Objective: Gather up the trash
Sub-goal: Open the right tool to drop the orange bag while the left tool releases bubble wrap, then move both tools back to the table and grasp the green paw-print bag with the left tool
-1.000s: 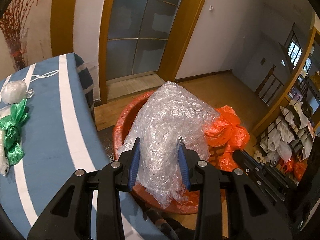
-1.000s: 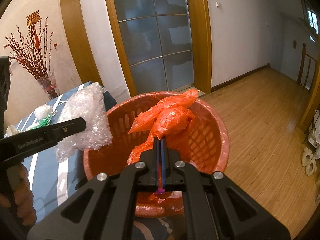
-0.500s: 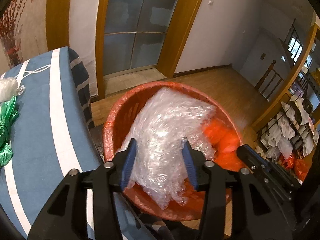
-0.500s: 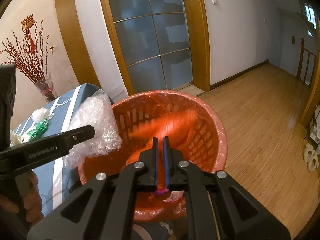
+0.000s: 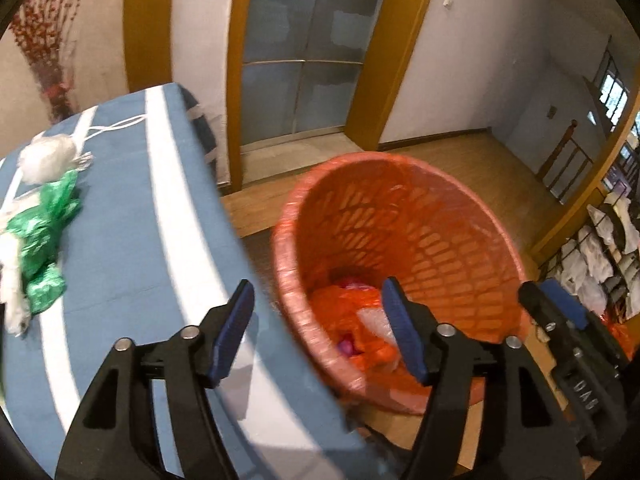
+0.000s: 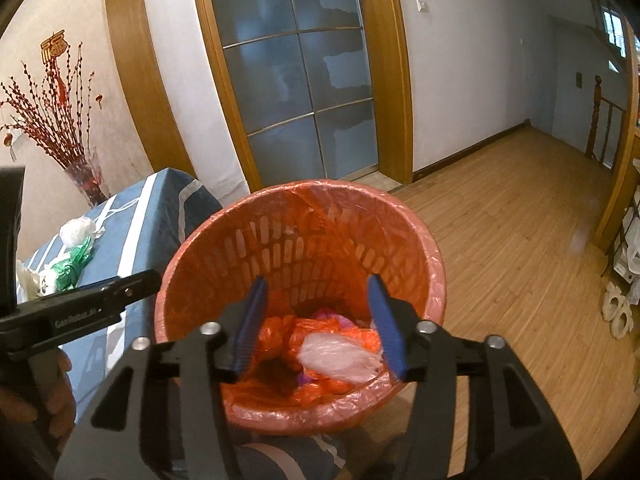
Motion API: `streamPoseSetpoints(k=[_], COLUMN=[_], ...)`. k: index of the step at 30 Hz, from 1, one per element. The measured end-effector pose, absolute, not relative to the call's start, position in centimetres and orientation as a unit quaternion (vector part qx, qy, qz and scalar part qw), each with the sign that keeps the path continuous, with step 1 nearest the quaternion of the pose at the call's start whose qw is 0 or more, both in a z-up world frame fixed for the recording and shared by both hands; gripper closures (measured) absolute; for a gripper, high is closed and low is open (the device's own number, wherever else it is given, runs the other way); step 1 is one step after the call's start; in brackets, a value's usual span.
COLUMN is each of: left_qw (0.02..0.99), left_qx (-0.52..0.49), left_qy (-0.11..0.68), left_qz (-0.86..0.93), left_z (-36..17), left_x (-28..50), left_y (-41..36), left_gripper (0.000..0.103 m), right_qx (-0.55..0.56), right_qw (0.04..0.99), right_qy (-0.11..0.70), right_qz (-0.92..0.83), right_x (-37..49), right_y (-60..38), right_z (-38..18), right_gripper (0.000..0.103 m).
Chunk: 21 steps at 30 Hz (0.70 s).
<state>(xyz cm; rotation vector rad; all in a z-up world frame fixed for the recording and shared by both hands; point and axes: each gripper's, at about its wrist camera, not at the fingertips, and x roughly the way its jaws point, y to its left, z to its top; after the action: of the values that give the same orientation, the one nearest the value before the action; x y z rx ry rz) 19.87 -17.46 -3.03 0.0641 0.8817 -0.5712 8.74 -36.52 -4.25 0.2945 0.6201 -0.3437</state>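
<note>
Partly done: orange bag [image 6: 320,330] and clear wrap [image 6: 338,358] in basket [image 6: 400,216], lower centre. Left gripper [image 5: 320,332] and right gripper [image 6: 316,320] both wide open, empty. Green bag [image 5: 44,232], white wad [image 5: 46,156] left on table [image 5: 132,240], left of frame.

One orange basket [image 6: 400,236] on the floor. Inside it: one clear plastic wad [image 6: 340,358], orange bag material [image 6: 320,330], count unclear. One striped table [image 5: 132,240], bearing one green bag [image 5: 44,224] and one white wad [image 5: 46,158]. Two grippers: left [image 5: 320,328], right [image 6: 320,320].
</note>
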Motion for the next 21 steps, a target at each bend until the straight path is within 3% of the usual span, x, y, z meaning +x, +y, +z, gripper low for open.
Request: streamPoseSetpoints(k=[11, 21], left_qw=[0.885, 0.912], left_qx=[0.02, 0.015], left_qy=[0.413, 0.384], left_qz=[-0.212, -0.144], left_z=[-2.5, -1.3], left_x=[19.1, 18.0], left_y=[-10.5, -3.4], left_gripper=[0.028, 0.028], right_qx=[0.146, 0.121], right_qw=[0.934, 0.942], right_qy=[0.287, 0.295], right_qz=[-0.155, -0.105], right_x=[8.1, 8.9], right_y=[-33.3, -27.8], right_z=[-3.0, -2.0], right_gripper=[0.023, 0.018])
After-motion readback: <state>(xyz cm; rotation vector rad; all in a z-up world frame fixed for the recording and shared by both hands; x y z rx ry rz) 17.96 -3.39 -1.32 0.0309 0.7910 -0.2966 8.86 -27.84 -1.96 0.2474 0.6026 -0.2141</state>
